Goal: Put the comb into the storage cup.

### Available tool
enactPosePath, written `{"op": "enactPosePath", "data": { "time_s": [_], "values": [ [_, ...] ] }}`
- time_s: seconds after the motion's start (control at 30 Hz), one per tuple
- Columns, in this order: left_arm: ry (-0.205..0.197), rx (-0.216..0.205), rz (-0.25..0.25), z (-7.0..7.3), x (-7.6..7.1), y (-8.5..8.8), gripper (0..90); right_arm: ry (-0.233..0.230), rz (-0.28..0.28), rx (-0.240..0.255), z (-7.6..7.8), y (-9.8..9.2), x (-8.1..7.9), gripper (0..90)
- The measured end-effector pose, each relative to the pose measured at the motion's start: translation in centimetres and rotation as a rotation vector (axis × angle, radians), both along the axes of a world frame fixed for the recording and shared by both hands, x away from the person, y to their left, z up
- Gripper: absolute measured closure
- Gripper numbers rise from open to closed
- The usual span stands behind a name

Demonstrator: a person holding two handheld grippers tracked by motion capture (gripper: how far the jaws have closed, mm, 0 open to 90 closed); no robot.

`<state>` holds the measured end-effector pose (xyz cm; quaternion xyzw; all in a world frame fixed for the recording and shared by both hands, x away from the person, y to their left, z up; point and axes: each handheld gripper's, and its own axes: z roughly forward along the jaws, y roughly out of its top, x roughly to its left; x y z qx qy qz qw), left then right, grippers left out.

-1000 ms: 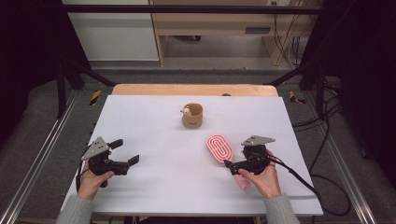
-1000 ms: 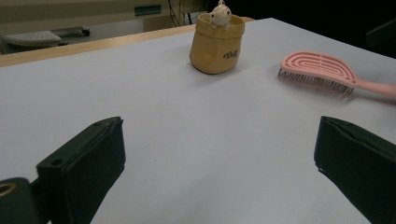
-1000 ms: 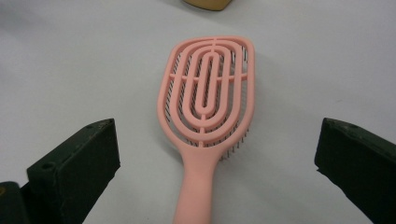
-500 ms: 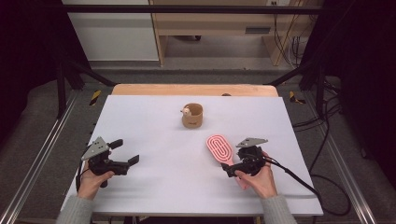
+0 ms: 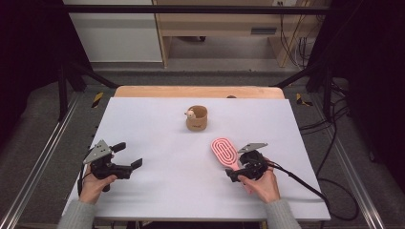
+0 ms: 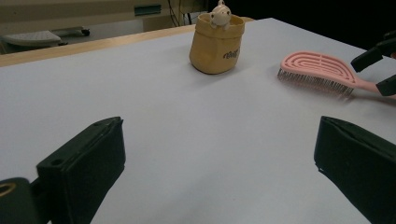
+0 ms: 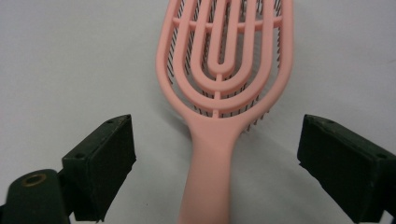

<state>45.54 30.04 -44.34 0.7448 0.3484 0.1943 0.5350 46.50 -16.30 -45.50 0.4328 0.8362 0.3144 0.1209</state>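
Right hand-held gripper straddles the pink brush handle, jaws spread and not clenched, likely lining up a grasp; left hand-held gripper waits released on the near-left counter

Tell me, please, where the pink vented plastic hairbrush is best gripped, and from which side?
Probably by its narrow handle: the pink vented plastic hairbrush lies bristles-down on the white table, handle toward the person. The open right gripper already straddles the handle, so come from the handle end and close across its width.
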Motion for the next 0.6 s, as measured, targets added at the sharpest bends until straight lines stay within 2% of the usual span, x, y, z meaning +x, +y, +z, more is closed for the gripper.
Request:
{"op": "enactPosePath", "data": {
  "time_s": [0.6],
  "values": [
    [0.002,0.002,0.000,-0.03,0.02,-0.02,1.9,0.033,0.016,-0.051,-0.61,0.23,0.01,42.6]
  ]
}}
